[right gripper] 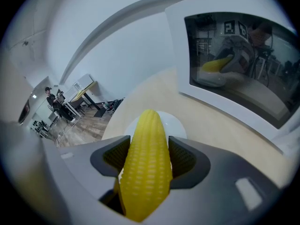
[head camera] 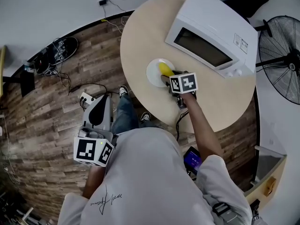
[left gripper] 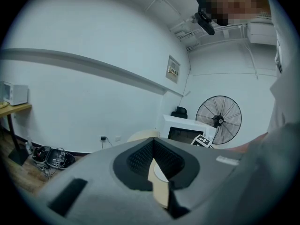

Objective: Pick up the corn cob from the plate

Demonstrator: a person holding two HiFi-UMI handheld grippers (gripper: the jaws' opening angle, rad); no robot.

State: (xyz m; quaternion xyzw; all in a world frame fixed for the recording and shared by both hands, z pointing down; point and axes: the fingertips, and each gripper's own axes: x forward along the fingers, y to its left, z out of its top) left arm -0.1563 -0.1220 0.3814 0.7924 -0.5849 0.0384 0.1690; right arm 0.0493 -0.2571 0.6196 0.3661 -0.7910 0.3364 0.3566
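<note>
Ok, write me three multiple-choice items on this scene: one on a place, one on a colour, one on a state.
1. The microwave stands:
A. on the floor
B. on the round table
C. on a shelf

2. The plate is:
A. white
B. blue
C. black

3. The right gripper is:
A. open and empty
B. shut on a spoon
C. shut on the corn cob

Answers:
1 B: the microwave's base sits on the tabletop beside the plate.
2 A: the plate's bare rim shows white.
3 C: the right gripper view shows the yellow cob clamped between its jaws.
</note>
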